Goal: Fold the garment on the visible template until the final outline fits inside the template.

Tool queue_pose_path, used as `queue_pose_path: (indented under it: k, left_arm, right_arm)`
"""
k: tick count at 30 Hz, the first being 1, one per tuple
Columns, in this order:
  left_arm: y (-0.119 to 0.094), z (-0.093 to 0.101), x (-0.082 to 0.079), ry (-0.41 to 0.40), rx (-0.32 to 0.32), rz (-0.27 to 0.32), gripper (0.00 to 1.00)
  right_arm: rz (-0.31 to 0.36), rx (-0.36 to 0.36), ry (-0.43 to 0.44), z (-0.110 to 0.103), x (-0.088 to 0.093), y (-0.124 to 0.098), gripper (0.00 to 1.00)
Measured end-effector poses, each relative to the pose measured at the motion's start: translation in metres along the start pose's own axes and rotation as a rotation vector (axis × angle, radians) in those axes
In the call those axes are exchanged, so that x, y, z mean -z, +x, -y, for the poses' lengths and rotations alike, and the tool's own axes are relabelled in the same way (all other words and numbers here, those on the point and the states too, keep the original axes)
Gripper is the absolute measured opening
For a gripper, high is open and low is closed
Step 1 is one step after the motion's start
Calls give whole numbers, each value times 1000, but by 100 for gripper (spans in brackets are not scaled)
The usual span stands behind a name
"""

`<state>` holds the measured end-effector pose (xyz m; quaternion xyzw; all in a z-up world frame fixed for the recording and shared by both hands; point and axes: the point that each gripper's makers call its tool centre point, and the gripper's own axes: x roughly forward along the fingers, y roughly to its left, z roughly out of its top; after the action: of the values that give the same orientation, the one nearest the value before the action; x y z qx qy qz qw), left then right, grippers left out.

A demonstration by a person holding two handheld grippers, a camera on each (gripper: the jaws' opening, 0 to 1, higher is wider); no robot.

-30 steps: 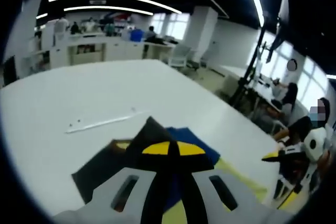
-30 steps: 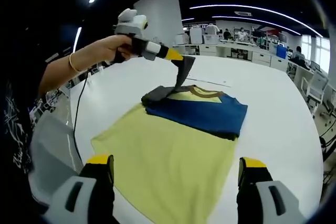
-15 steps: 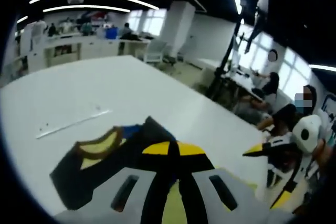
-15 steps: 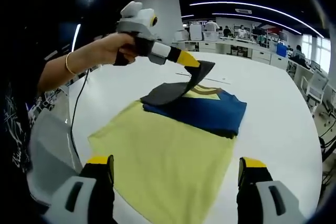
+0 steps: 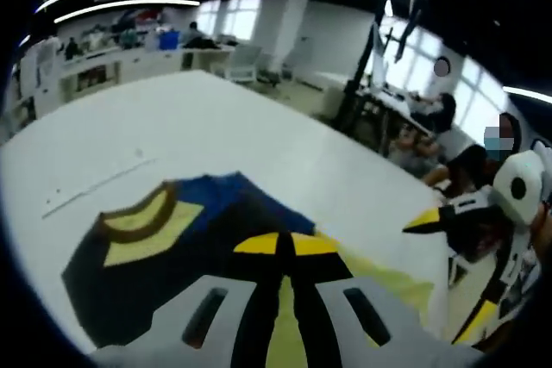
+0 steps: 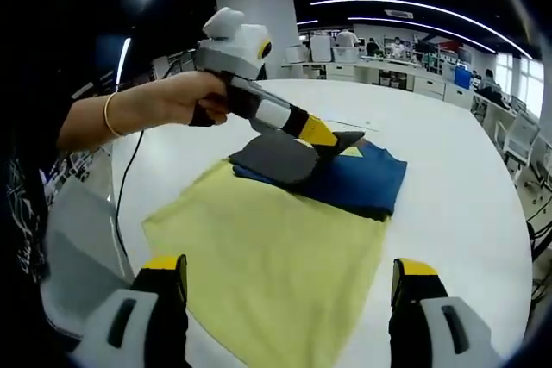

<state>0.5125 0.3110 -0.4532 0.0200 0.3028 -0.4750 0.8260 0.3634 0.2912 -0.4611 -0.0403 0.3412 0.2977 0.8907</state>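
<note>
Blue garment (image 6: 358,180) lies collar-end away, left tool (image 6: 329,140) clamping its sleeve, right tool (image 6: 289,286) spread.

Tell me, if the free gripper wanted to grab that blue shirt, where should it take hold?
Probably the blue shirt's near folded edge, where it ends on the yellow template. That edge is raised and faces the open right gripper, so a low, flat approach from the near side could slip one jaw under. The far end is already pinched by the left gripper.

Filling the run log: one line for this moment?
left gripper: shut on garment flap | right gripper: open, holding nothing | garment: on yellow template
</note>
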Motion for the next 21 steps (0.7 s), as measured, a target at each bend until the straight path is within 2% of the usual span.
queue_pose_path:
  k: [4, 10, 15, 21]
  left_arm:
    - [14, 3, 12, 16, 18, -23, 0]
    - [33, 8, 28, -4, 38, -51, 1]
    - [45, 12, 36, 37, 44, -69, 2]
    - [51, 20, 36, 70, 80, -48, 18]
  right_arm:
    - [3, 6, 6, 2, 1, 0, 99]
    - [-3, 16, 9, 7, 5, -2, 99]
    - [-3, 25, 17, 10, 8, -1, 99]
    - [-1, 40, 34, 15, 12, -3, 99]
